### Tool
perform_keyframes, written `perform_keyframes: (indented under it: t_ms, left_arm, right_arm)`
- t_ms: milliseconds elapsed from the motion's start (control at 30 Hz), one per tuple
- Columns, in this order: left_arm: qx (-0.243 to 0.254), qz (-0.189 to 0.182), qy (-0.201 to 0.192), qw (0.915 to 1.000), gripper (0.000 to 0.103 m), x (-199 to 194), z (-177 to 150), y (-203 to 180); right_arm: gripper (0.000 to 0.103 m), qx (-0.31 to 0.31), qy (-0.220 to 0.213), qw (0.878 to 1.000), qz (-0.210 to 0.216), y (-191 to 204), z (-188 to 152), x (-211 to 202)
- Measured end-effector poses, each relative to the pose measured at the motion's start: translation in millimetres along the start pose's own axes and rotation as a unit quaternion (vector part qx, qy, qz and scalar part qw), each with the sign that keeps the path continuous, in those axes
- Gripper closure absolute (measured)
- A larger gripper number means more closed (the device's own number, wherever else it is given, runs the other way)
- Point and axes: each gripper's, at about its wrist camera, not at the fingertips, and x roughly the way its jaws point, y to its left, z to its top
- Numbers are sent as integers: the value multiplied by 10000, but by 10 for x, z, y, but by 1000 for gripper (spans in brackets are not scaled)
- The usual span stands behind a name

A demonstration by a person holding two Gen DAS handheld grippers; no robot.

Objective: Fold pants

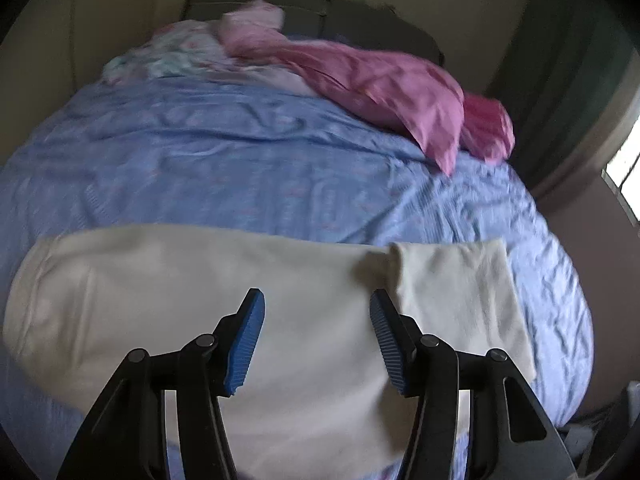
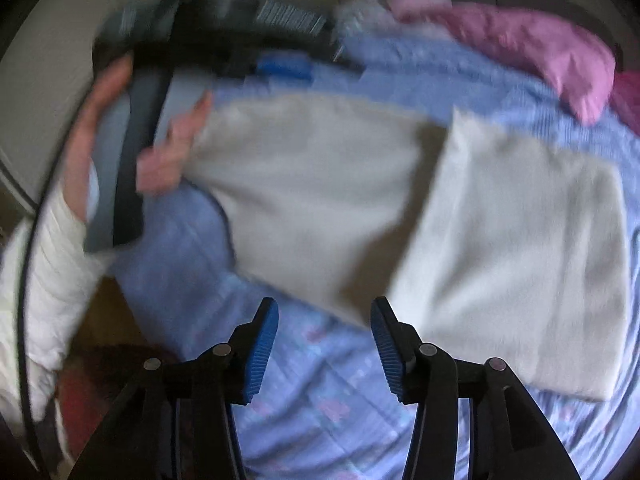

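Cream pants [image 1: 200, 280] lie flat across the blue bedspread [image 1: 240, 160], with one end folded over on the right [image 1: 460, 288]. My left gripper [image 1: 316, 304] hovers above them, open, nothing between its blue pads. In the right wrist view the same pants [image 2: 312, 184] show the folded flap [image 2: 520, 240] on the right. My right gripper [image 2: 325, 312] stands open over the bedspread just below the pants' near edge, holding nothing. A blurred hand [image 2: 172, 148] in a white sleeve holds the other gripper at the upper left, by the pants' far end.
Pink clothing [image 1: 380, 88] and a pale patterned garment [image 1: 176, 52] lie piled at the far end of the bed, with dark pillows behind. The bed's right edge drops toward a curtain and window [image 1: 624, 172]. Dark floor and a red item [image 2: 84, 400] lie beyond the bed's left edge.
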Motion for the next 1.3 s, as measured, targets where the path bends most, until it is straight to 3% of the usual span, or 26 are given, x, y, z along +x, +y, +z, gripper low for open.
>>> perform_keyframes:
  t_ms: [133,167,300,433,633,833,967,1067,1200,1267,1300]
  left_arm:
    - [-551,2,-250,9982,42,-454,-83,645]
    - [-632,41,-304,9975,41,-523,-102,753]
    - [-1125,582,-624,9900,33,-860,-262,1428]
    - [-1686,663,-565,9818,33,-862,-517,2040]
    - [-2600,162,-407,9646,33,-562,-862,2659]
    - [-3495,-550,-325,9348,30,-202,-1090,3013]
    - [-3606,-707,-488,9287,28,-119,-1114,3053]
    - [-3753,-841,-611,9210,20,-48,-1066,3064]
    - [-3870,-784,-702,9161,19,24,-1006,3051]
    - [-3882,-714,-715,9160,34,51,-983,3044]
    - [-3893,-547,-647,9172,49,75,-977,3036]
  right_arm:
    - [52,-165,-623,9969,-457,252,321,-147]
    - [46,-188,-753,9955,-538,311,415,-154]
    - [42,-145,-1117,9909,-736,447,812,-54]
    - [42,39,-1146,9912,-655,587,1129,254]
    - [42,-267,-901,9921,-832,960,1226,806]
    - [42,-382,-598,9932,-927,1123,1316,1199]
    - [42,-270,-465,9942,-934,1124,1315,1335]
    - [42,-272,-440,9940,-964,1131,1271,1397]
    - [42,-99,-337,9952,-911,1085,1218,1482]
    - [42,17,-312,9953,-912,1044,1198,1502]
    - [42,68,-305,9952,-927,1021,1187,1501]
